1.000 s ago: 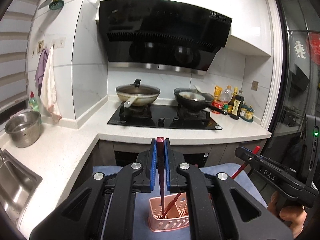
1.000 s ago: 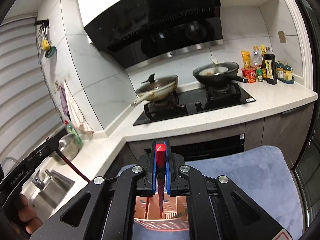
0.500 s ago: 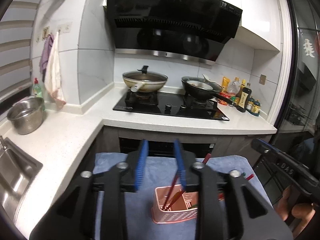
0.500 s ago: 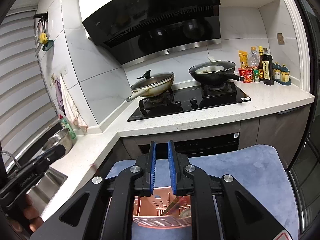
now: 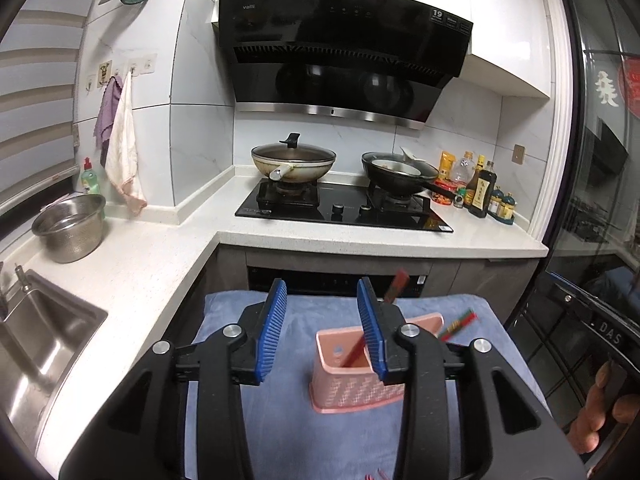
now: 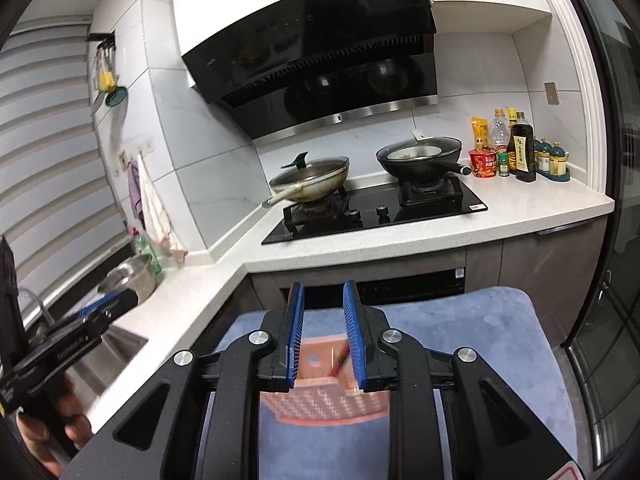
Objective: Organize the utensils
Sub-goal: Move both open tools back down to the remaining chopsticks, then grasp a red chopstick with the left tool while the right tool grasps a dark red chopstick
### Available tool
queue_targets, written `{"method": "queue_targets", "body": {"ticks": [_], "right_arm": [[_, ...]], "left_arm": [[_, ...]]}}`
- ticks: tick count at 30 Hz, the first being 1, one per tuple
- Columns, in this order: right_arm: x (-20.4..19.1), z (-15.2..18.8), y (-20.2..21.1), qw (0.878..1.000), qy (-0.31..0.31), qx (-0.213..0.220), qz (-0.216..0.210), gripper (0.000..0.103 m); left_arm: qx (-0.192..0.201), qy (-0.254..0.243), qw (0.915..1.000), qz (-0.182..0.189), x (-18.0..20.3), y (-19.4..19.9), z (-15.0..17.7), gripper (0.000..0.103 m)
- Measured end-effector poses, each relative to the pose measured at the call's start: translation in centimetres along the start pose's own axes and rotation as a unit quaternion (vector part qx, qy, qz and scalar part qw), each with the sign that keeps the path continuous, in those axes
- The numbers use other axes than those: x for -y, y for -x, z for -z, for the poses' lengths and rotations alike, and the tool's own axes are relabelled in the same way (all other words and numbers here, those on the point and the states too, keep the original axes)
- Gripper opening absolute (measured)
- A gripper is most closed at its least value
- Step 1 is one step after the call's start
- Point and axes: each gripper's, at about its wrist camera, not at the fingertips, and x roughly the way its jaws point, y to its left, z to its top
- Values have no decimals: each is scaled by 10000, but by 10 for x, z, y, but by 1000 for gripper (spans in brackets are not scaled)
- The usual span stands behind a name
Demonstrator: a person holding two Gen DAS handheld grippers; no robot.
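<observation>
While both my grippers hang over the blue mat (image 5: 280, 420), neither holds anything. My left gripper (image 5: 322, 330) has its blue pads spread wide, with only mat between them. My right gripper (image 6: 322, 334) is parted too, and the pink basket (image 6: 320, 400) sits right below its fingers.

From the left view the basket (image 5: 352, 388) stands on the mat, partly behind my right-side finger. A dark red chopstick (image 5: 394, 286) leans in it, its top sticking well above the rim. More chopsticks (image 5: 458, 322) poke out past the basket's far right corner; they are blurred, so I cannot tell how they rest. A chopstick (image 6: 340, 360) also shows inside the basket from the right view.
</observation>
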Motion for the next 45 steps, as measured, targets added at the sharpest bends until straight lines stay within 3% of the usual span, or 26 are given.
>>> {"method": "queue_targets", "body": {"ticks": [6,11,15,21,27,32,45], "right_arm": [[-5,51,43,9985,415,-299,205,22],[-3,117,69,9943,511,-870,355,22],[-5,172,85,9875,740,-1227,662,22],[-3,232,98,9794,718,-1738,741,22],[-10,268,102,9740,692,-2043,688,22],[-13,288,100,9704,689,-2222,643,22],[-9,309,85,9651,591,-2481,598,20]], "left_arm": [[-334,60,9994,14,-1,29,43,39],[-719,1,9974,-3,3,47,91,39],[-1229,123,9923,79,4,55,139,39],[-1828,-76,9831,-31,16,63,204,39],[-2280,22,9737,45,19,71,246,39],[-2384,59,9711,70,20,80,263,39],[-2751,129,9611,228,27,84,299,39]]}}
